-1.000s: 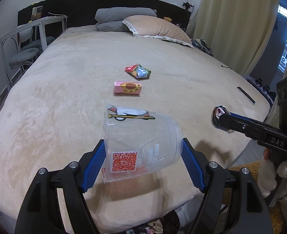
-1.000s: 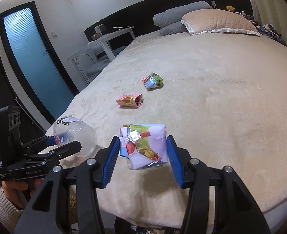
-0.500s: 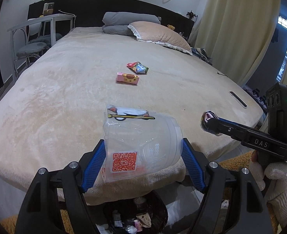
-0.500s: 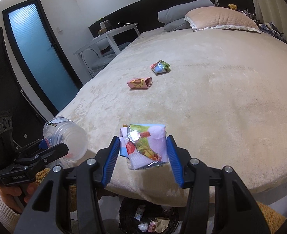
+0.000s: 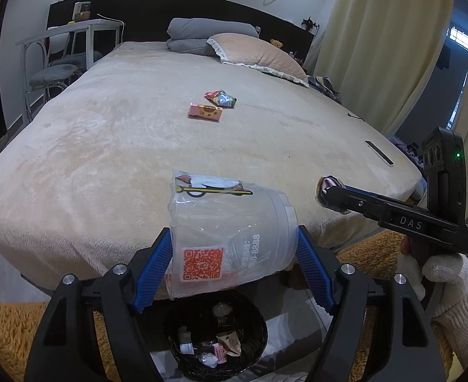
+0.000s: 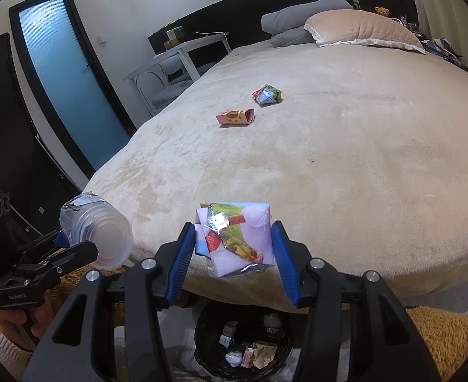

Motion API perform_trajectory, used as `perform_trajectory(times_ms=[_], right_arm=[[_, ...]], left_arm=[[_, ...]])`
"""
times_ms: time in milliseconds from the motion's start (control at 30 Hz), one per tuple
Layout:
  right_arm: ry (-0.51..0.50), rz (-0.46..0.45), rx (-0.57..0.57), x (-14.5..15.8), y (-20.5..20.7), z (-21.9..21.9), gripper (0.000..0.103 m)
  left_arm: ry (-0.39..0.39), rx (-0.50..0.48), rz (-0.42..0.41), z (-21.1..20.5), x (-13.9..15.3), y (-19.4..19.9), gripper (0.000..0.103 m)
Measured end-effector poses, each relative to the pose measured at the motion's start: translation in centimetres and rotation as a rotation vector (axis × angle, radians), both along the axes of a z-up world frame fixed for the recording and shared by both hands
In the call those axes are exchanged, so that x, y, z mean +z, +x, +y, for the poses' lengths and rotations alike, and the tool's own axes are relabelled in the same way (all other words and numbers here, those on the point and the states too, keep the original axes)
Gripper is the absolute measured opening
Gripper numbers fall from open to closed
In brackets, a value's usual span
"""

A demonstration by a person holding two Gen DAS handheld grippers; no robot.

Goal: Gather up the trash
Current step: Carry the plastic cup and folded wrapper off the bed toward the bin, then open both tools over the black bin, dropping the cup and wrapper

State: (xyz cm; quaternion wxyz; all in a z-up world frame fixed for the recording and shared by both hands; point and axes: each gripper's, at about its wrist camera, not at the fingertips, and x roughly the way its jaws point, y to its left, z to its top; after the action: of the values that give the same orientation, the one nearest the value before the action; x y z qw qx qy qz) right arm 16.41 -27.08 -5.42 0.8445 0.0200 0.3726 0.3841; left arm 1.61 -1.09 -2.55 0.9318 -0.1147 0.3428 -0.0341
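Observation:
My left gripper [image 5: 234,261] is shut on a clear plastic cup [image 5: 230,238] with an orange QR label, held on its side above a black trash bin [image 5: 216,339]. My right gripper [image 6: 232,251] is shut on a crumpled colourful wrapper [image 6: 237,235], held above the same bin [image 6: 243,343]. The cup also shows in the right wrist view [image 6: 97,232], and the right gripper in the left wrist view [image 5: 324,191]. A pink carton [image 5: 205,111] and a crumpled snack packet [image 5: 221,98] lie on the bed [image 5: 106,146].
The bin holds several pieces of trash and stands on the floor at the foot of the bed, beside an orange rug [image 5: 4,328]. Pillows [image 5: 234,47] lie at the headboard. A chair and white desk [image 5: 59,63] stand left. A dark flat strip [image 5: 378,152] lies near the bed's right edge.
Both grippers have pulled back from over the bed toward its foot, still holding the cup and the wrapper. The trash bin has come into view beneath them.

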Motion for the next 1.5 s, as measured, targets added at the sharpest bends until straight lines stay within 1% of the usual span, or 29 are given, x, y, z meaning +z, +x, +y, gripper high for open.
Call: perform_trajectory(times_ms=[133,367,467,667,800,933,1000,1067,1200,1367,1433,1500], right_arm=[[-0.008,0.004,0.006,-0.4,-0.7,0.0,0.05],[-0.022,0.016,0.031,-0.9,-2.5,-0.2,0.05],[-0.028,0.02,0.038,-1.2,-3.1,-0.2,0.05],[-0.048,0.046,0.048,-1.7,-4.0,-0.1,0.05],[-0.059,0.067,0.063,-2.0,-4.5,-0.1,0.05],[-0.091,0.102,0.078,-2.7,-4.5,0.3,0.05],[-0.111,0.123,0.081,-3.1,-4.5,0.6,0.05],[-0.114,0.167,0.075,-3.8,-4.2,0.6,0.05],[-0.141,0.205,0.07,-4.7,-4.1,1.0,0.05],[-0.195,0.292,0.064,-6.1,-3.6,1.3,0.05],[-0.208,0.344,0.061,-6.9,-3.3,1.4,0.05],[-0.222,0.378,0.059,-7.4,-3.0,1.6,0.05]], left_arm=[[0.005,-0.004,0.005,-0.4,-0.3,-1.0,0.075],[0.02,-0.021,0.04,-1.0,-1.2,-1.9,0.075],[0.008,-0.027,0.054,-1.1,-1.6,-2.1,0.075],[-0.001,-0.052,0.105,-1.8,-2.7,-2.3,0.075],[-0.015,-0.055,0.157,-1.9,-3.7,-2.0,0.075],[-0.019,-0.063,0.189,-2.0,-4.3,-1.5,0.075],[-0.018,-0.068,0.22,-2.1,-4.9,-1.3,0.075],[-0.008,-0.073,0.253,-2.4,-5.5,-1.0,0.075],[0.005,-0.083,0.314,-2.7,-6.6,-0.5,0.075],[0.014,-0.085,0.407,-2.9,-8.4,0.3,0.075],[0.018,-0.086,0.432,-3.0,-8.9,0.5,0.075],[0.019,-0.092,0.457,-3.1,-9.4,0.7,0.075]])
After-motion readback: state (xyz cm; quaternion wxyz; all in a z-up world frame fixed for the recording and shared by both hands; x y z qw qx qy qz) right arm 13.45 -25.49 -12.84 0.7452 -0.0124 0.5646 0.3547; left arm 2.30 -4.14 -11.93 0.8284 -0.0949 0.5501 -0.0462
